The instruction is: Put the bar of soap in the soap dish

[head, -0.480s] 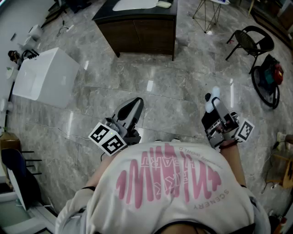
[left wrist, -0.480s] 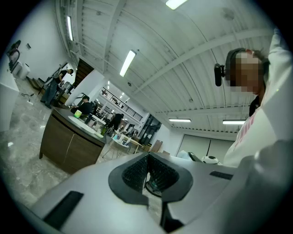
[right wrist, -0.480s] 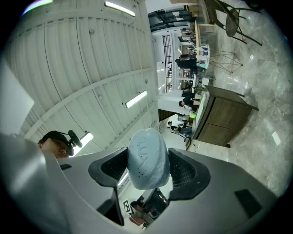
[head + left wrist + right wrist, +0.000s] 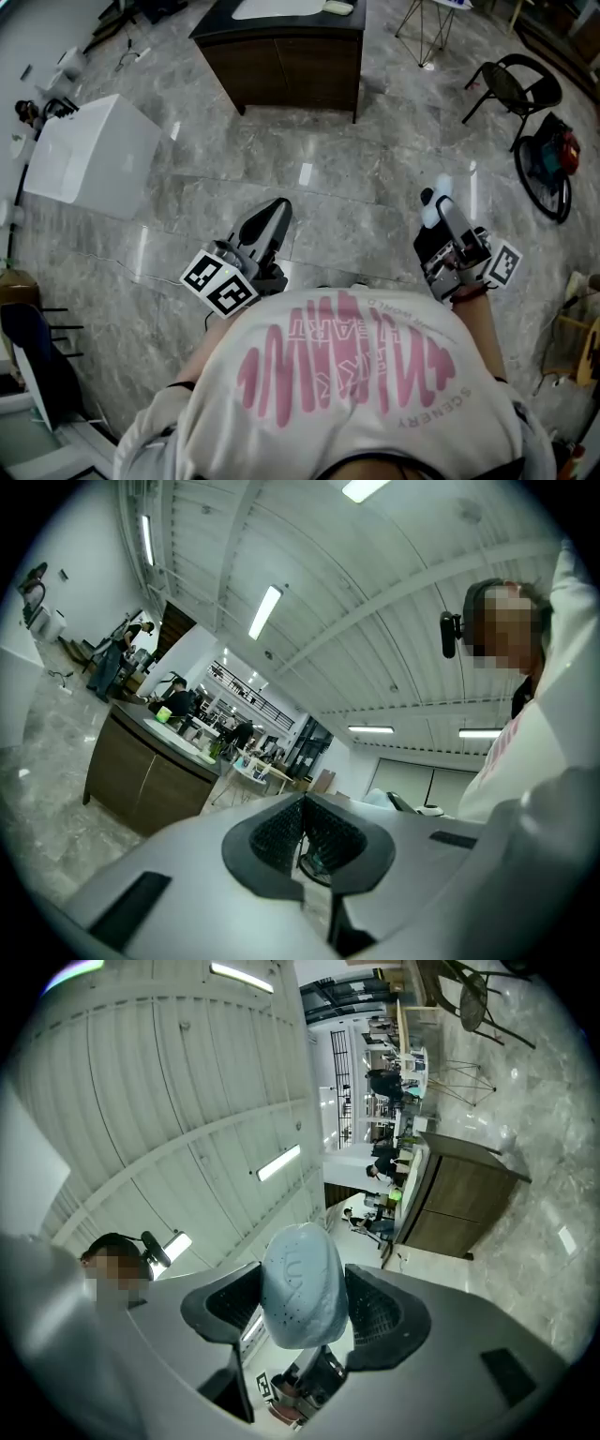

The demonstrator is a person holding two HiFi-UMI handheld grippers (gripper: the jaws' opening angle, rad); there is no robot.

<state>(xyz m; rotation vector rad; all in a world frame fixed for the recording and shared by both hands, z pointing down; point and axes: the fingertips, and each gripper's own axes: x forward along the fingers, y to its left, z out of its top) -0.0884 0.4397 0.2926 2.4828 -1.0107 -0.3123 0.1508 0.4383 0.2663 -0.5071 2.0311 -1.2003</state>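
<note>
Marble floor (image 4: 356, 216) below you, soap (image 4: 300, 1279) in your right gripper (image 4: 302, 1305).
Pale blue speckled oval, clamped, long axis along the jaws, far end tilted up; your left gripper (image 4: 302, 825) has its jaws together.

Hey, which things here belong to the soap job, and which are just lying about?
For the job: pale blue oval bar of soap, held in the right gripper. No soap dish clearly visible.

Lying about: dark wooden cabinet with white top, large white box, black metal chair, shut, empty left gripper.
</note>
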